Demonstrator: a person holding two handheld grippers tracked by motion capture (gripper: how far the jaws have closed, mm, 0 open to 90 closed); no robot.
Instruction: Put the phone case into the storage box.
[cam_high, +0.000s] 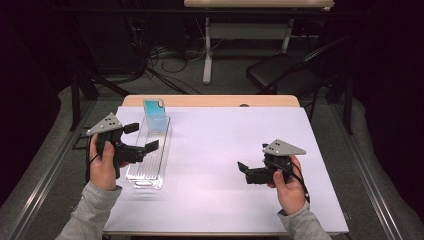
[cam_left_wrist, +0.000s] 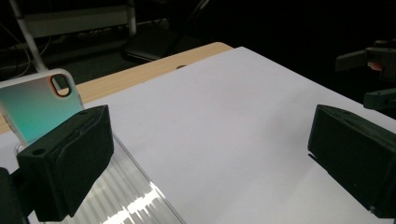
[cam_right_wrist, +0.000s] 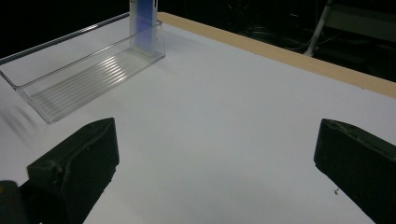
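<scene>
A clear plastic tray (cam_high: 148, 160) lies lengthwise on the left part of the white-covered table (cam_high: 235, 135). A teal phone case (cam_high: 155, 115) stands upright at the tray's far end. My left gripper (cam_high: 141, 137) is open, its jaws over the tray's left wall, with nothing between them. In the left gripper view the gripper (cam_left_wrist: 210, 158) looks across the table, with the phone case (cam_left_wrist: 37, 105) behind its left jaw and the tray (cam_left_wrist: 130, 196) below. My right gripper (cam_high: 253, 157) is open at the right and points left toward the tray (cam_right_wrist: 84, 70) and phone case (cam_right_wrist: 142, 18); its jaws (cam_right_wrist: 217, 168) hold nothing.
A wooden table edge (cam_high: 210, 101) runs along the far side. Beyond it stand a black chair (cam_high: 280, 72) and a desk frame (cam_high: 207, 55), with cables on the floor. Bare white surface lies between the two grippers.
</scene>
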